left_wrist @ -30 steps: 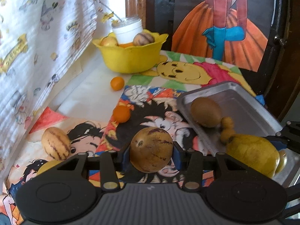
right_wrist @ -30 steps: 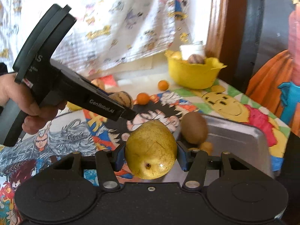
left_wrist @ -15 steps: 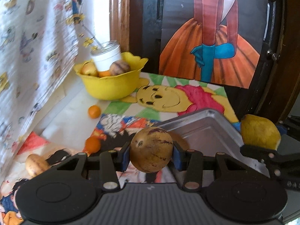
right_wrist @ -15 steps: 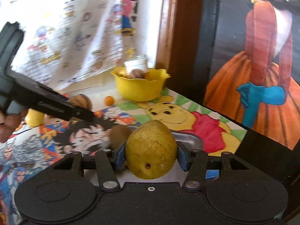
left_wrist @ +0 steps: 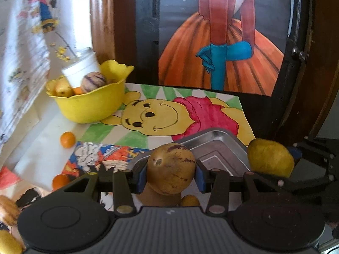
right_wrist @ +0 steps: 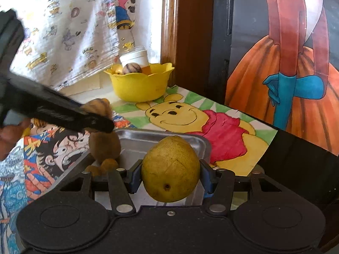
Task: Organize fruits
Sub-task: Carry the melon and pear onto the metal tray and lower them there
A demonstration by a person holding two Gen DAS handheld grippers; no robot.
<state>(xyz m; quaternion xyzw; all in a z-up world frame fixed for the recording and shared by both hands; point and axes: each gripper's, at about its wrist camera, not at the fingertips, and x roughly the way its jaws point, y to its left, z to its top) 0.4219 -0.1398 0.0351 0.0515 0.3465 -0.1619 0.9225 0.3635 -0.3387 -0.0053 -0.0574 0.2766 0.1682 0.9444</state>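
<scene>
My left gripper (left_wrist: 170,176) is shut on a brown mottled round fruit (left_wrist: 170,167), held above the near part of a metal tray (left_wrist: 220,146). My right gripper (right_wrist: 170,177) is shut on a yellow-green pear (right_wrist: 170,169) over the same tray (right_wrist: 135,139); the pear also shows at the right of the left wrist view (left_wrist: 270,157). A brown kiwi-like fruit (right_wrist: 104,146) and small yellowish fruits (right_wrist: 109,164) lie in the tray. The left gripper's body (right_wrist: 55,111) crosses the right wrist view.
A yellow bowl (left_wrist: 91,103) holding fruits and a white cup (left_wrist: 81,68) stands at the back left. Small oranges (left_wrist: 67,139) lie on the cartoon-printed cloth. A dark panel with a painted figure (left_wrist: 222,42) closes the back; a printed curtain hangs left.
Both grippers have risen and swung right toward the tray, each still holding its fruit. The tray and the wall picture have come closer; the loose fruits at left slid out of view.
</scene>
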